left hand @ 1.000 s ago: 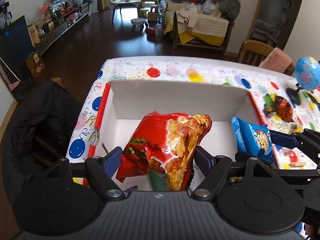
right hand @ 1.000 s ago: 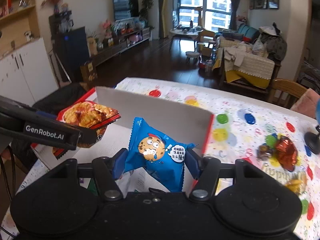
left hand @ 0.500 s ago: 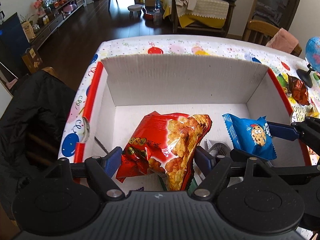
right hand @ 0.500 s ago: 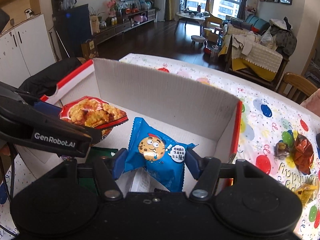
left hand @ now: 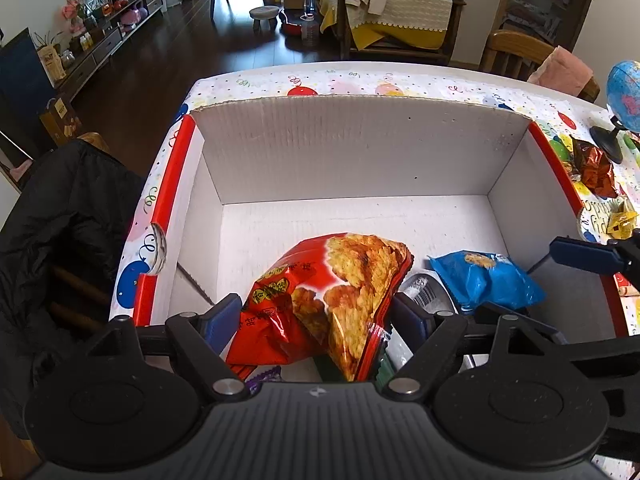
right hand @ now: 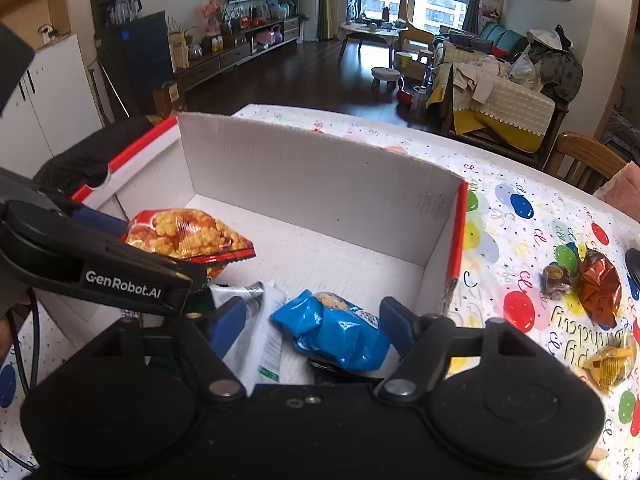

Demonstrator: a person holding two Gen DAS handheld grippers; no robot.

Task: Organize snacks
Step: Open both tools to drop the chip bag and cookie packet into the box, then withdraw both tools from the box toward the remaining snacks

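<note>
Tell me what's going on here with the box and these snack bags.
A person is sorting snacks into a white cardboard box with a pair of tongs in each hand. The left tongs hold a red chip bag low inside the box. The right tongs are opening, and the blue cookie packet lies loose between them on other packets. A few wrapped sweets sit on the balloon tablecloth.

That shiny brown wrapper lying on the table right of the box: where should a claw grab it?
Probably across its puffed middle, from straight above. The wrapper lies flat on the table, longer than wide, so its narrow width suits the claw. Mind the small candy close beside it.
</note>
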